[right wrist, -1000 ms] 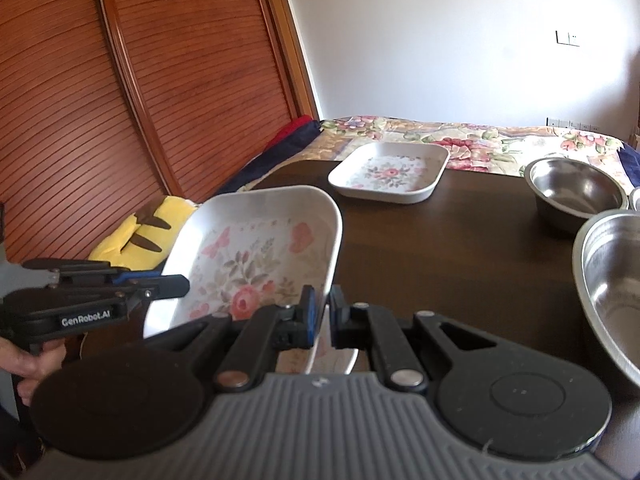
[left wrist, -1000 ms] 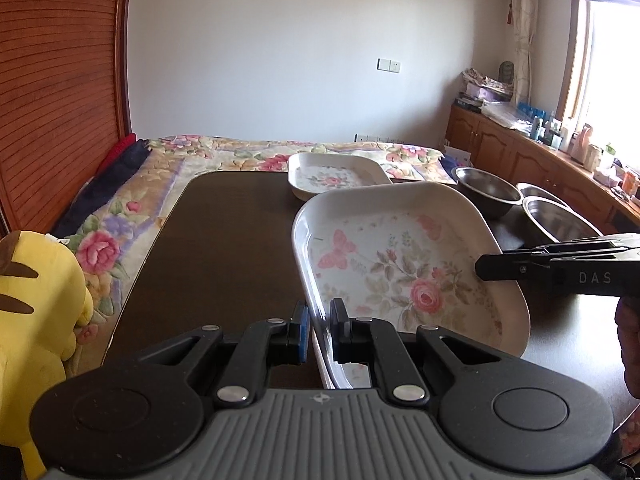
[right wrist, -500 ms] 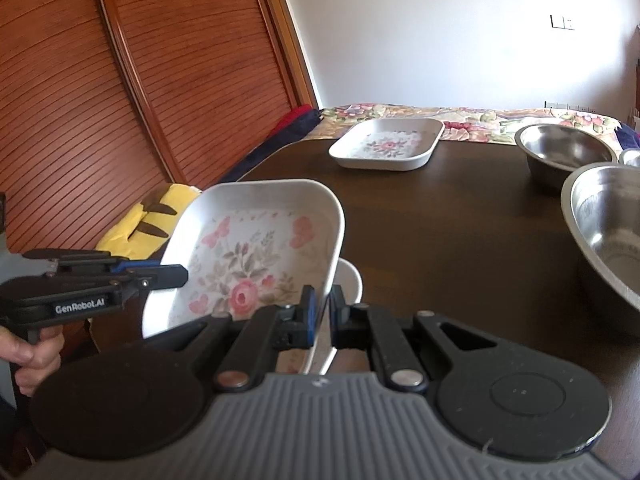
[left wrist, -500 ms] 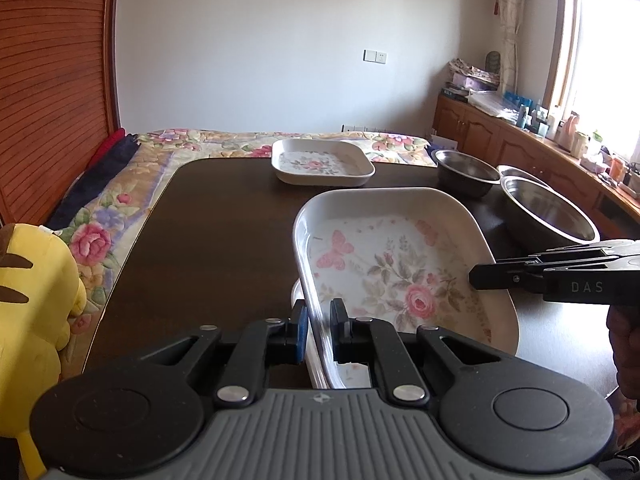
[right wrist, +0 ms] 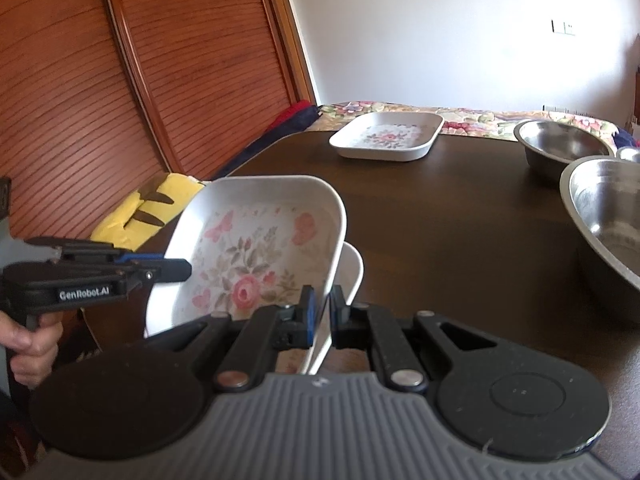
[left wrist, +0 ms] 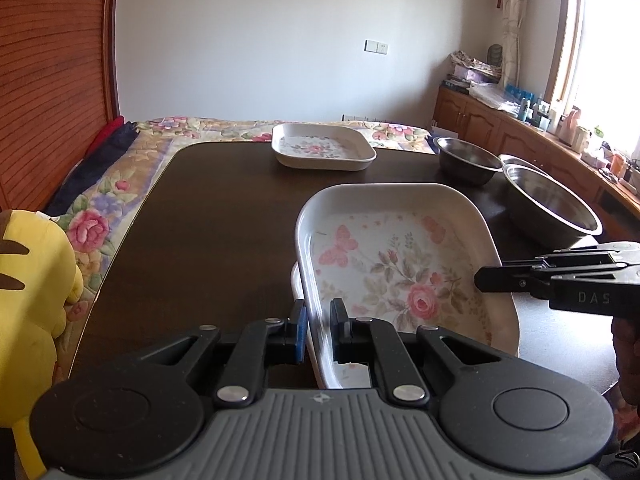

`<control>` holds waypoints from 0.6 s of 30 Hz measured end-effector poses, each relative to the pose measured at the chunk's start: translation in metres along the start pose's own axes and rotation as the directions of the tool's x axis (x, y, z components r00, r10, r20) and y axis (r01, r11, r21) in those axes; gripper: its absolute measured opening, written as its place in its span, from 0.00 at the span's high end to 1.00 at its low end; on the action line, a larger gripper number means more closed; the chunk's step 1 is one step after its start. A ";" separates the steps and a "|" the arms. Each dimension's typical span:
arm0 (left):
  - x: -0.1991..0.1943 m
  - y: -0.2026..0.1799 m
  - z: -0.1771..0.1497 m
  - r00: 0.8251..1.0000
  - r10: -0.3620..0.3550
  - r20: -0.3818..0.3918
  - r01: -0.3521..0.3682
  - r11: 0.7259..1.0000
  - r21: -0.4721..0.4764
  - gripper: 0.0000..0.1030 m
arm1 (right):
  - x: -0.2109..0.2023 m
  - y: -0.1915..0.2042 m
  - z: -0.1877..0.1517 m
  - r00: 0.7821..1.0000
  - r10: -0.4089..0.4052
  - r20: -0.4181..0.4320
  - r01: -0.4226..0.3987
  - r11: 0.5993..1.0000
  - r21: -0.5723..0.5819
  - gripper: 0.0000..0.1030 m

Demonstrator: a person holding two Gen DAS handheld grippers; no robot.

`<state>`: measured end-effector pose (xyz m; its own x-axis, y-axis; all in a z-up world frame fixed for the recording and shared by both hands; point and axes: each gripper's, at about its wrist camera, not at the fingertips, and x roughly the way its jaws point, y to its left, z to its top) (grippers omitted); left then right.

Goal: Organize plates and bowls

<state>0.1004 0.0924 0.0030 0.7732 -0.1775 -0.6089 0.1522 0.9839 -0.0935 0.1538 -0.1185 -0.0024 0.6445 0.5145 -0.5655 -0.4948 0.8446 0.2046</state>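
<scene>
Left gripper [left wrist: 319,330] clamps the left rim of the flowered plate [left wrist: 400,264]; right gripper [right wrist: 323,316] clamps the opposite rim, jaws closed on it; plate is held between the two, tilted, low over a second white plate [right wrist: 352,272] whose edge shows just beneath it on the dark table [left wrist: 224,216]; whether the two plates touch cannot be told. A third flowered plate [left wrist: 322,150] lies at the table's far end; a large steel bowl [left wrist: 550,206] and a smaller steel bowl [left wrist: 466,160] stand along the right side; yellow plush toy [left wrist: 28,280] beside the table's left edge.
</scene>
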 end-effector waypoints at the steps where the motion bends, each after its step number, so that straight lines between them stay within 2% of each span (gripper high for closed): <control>1: 0.000 -0.001 0.000 1.000 0.000 -0.001 0.000 1.000 0.002 0.89 | 0.000 0.001 -0.001 1.000 -0.004 0.000 0.004 1.000 -0.003 0.91; 9: 0.007 0.000 0.000 1.000 -0.001 -0.008 0.001 1.000 0.004 0.89 | -0.001 0.002 -0.004 1.000 -0.006 -0.001 0.006 1.000 0.009 0.89; 18: 0.012 -0.001 0.001 1.000 0.003 -0.005 -0.003 1.000 0.004 0.86 | -0.006 0.012 -0.009 0.998 -0.054 0.017 0.054 0.998 -0.021 0.85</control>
<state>0.1101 0.0896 -0.0040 0.7707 -0.1741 -0.6130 0.1524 0.9844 -0.0880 0.1389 -0.1127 -0.0040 0.6801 0.4710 -0.5618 -0.4717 0.8678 0.1566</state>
